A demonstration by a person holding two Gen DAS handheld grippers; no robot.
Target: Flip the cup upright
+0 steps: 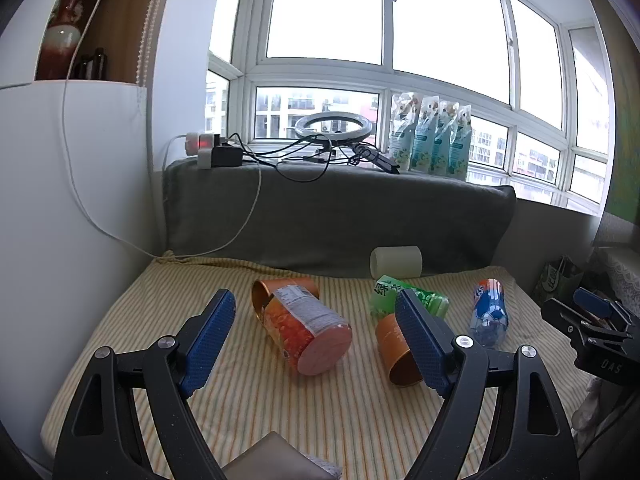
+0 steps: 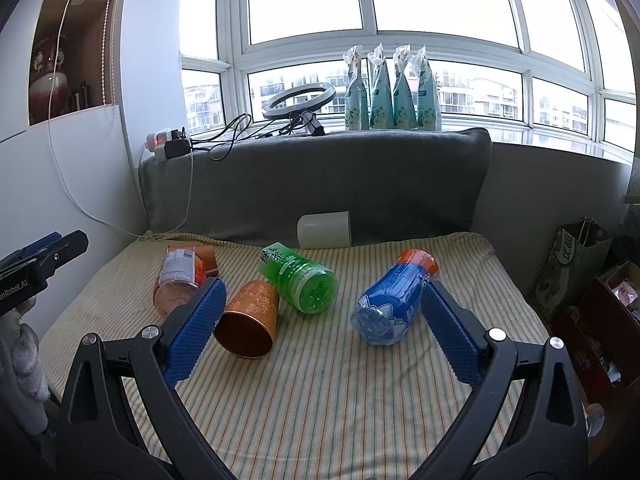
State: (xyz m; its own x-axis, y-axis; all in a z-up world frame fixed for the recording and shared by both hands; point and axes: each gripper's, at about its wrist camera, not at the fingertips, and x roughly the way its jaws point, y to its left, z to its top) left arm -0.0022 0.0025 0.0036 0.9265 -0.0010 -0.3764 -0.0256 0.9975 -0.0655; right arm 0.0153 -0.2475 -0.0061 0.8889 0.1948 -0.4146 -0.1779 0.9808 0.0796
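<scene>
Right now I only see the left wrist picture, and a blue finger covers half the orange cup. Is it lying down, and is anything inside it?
Observer: In the right wrist view the orange cup shows whole. It lies on its side with its mouth toward the camera, and its coppery inside is empty.
Operator: What is the green thing behind it?
Observer: A green tea bottle, also on its side, with its ribbed base facing the camera, just right of the cup's closed end.
Operator: And the other gripper?
Observer: The right gripper is open and holds nothing. The cup lies beside its left finger and a blue bottle beside its right.
</scene>
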